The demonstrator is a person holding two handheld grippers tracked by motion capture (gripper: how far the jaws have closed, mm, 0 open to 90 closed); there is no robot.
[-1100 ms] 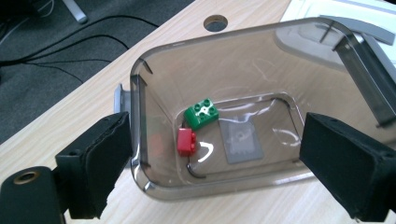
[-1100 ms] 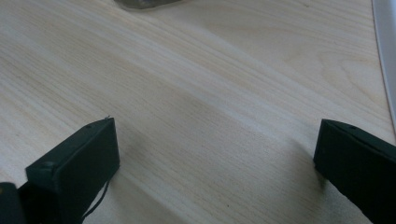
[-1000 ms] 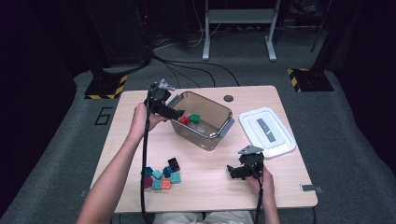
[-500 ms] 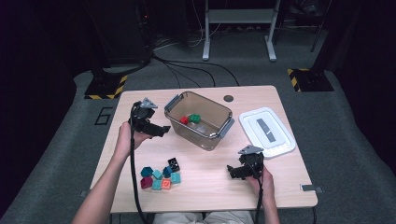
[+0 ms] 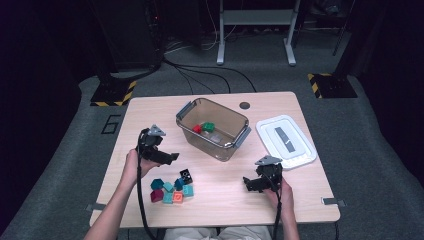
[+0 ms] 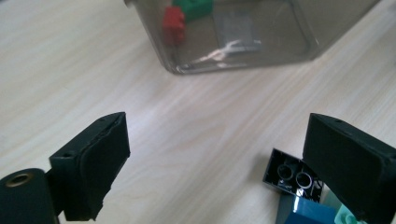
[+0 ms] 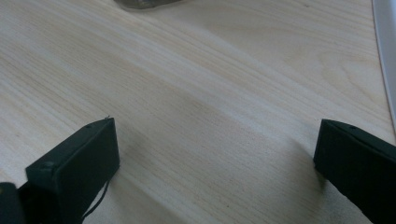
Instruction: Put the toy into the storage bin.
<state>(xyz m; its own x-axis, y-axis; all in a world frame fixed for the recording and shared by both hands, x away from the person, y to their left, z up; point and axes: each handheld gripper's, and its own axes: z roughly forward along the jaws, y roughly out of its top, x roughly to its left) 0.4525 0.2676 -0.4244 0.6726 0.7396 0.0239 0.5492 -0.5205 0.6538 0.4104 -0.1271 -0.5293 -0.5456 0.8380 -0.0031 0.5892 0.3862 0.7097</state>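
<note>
1. My left gripper [image 5: 172,156] hovers over the table [image 5: 150,110], jaws spread wide and empty, just above the black block [image 6: 289,175] in the loose block pile [image 5: 172,189].
2. My right gripper [image 5: 248,183] sits low near the white lid [image 5: 285,140], jaws apart, holding nothing.
3. The clear bin [image 5: 214,128] contains a red block [image 5: 197,128] and a green block [image 5: 208,126].

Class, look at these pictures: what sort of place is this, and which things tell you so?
Probably a lab or workshop set up for recording. A light wooden table stands on grey carpet, black cables trail across the floor, and yellow-and-black striped stand bases flank it, with a metal frame behind.
</note>
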